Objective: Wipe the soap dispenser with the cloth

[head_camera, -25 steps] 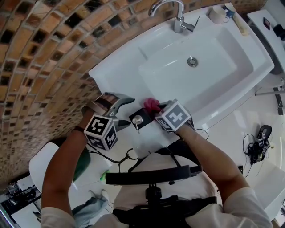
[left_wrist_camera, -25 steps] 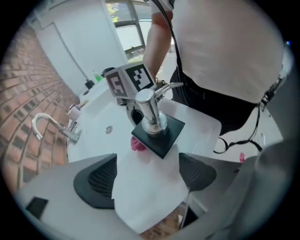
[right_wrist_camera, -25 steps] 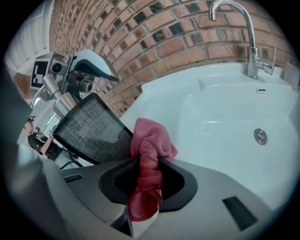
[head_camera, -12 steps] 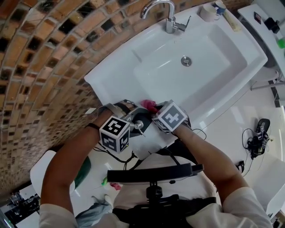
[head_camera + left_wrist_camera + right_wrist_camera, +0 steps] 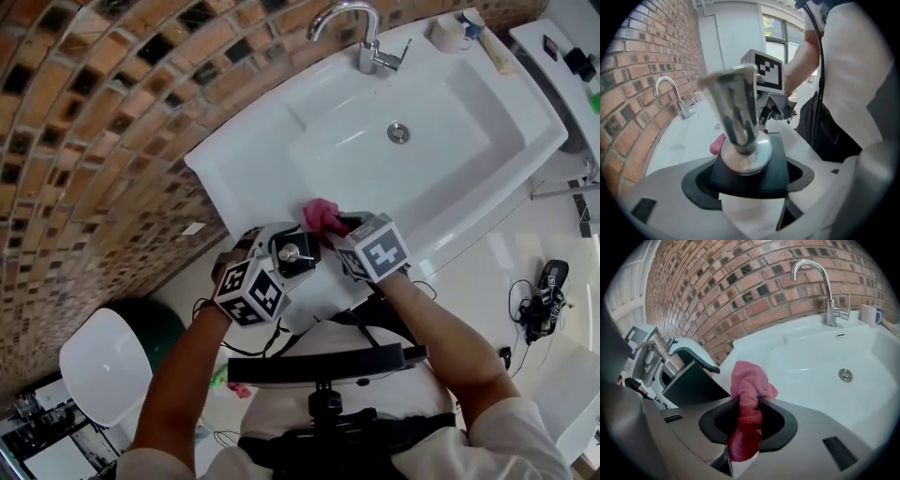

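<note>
Control of the black, square-bodied soap dispenser [image 5: 754, 176] has just passed to the left gripper [image 5: 281, 248]. The view from a second ago has that gripper off to the dispenser's left, with the dispenser alone on the front rim of the white ceramic sink [image 5: 234, 155]. Now its jaws flank the black body. They have just been closing with that body between them, and the pads look pressed against its two sides. The wrist has rolled as well, so the chrome pump [image 5: 736, 117] leans toward the gripper's own camera. In the right gripper view the dispenser stands tilted, not upright.

The right gripper [image 5: 746, 427] is clamped on a bunched pink terry cloth [image 5: 322, 216], with a wad sticking out past the jaw tips. The cloth hangs just beside the dispenser on its basin side. A sliver of white sink shows between the two, so there is no wiping contact yet.

For the task, the setup looks done: the dispenser is steadied and turned to present a face, and the cloth is poised nearby. The wipe itself remains, which means bringing the wad onto the black body and the pump.
</note>
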`<state>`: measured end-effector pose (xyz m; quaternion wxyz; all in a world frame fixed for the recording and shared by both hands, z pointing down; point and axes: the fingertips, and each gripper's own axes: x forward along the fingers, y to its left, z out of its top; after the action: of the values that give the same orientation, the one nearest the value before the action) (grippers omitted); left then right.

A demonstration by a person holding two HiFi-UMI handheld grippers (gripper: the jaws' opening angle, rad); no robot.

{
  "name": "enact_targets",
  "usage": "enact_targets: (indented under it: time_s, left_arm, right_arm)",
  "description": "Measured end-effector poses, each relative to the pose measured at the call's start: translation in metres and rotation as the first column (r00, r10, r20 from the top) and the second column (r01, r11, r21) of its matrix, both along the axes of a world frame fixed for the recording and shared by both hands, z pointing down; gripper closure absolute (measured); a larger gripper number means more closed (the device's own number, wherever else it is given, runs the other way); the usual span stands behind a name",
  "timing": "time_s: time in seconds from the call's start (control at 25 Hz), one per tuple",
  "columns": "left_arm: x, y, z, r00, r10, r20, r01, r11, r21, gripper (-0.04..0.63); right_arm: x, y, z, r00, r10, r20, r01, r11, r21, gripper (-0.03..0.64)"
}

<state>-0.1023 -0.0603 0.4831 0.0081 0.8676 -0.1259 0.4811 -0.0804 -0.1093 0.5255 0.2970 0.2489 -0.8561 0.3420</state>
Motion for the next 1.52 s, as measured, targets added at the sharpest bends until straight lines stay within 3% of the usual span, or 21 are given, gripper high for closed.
enact_targets:
  time_s: [0.28,0.44,0.56,0.8,1.24,1.52]
  left_arm:
    - [0.001,-0.01,-0.001,0.978,-0.204,-0.03,0.204,0.979,-0.009,0.226]
    - [0.004,-0.01,-0.001,0.968,-0.248,-0.04,0.247,0.969,-0.022,0.238]
    - [0.004,-0.011,-0.001,0.965,-0.258,-0.041,0.258,0.966,-0.021,0.238]
    - [0.004,-0.011,0.0,0.96,-0.279,-0.041,0.278,0.96,-0.022,0.238]
    - [0.004,-0.011,0.0,0.954,-0.298,-0.04,0.297,0.954,-0.031,0.239]
    - [0.004,-0.011,0.001,0.951,-0.307,-0.043,0.306,0.951,-0.036,0.242]
  right_arm:
    - [0.007,-0.002,-0.059,0.971,0.072,0.23,-0.065,0.997,-0.036,0.499]
    - [0.004,0.003,-0.101,0.935,0.051,0.35,-0.042,0.999,-0.033,0.499]
    - [0.001,0.009,-0.111,0.928,0.021,0.373,-0.008,0.999,-0.037,0.499]
    - [-0.002,0.018,-0.077,0.946,0.03,0.321,0.001,0.995,-0.095,0.499]
    - [-0.003,0.024,-0.027,0.987,-0.044,0.155,0.061,0.992,-0.106,0.5]
    - [-0.003,0.024,0.008,0.993,-0.114,-0.009,0.112,0.989,-0.094,0.5]
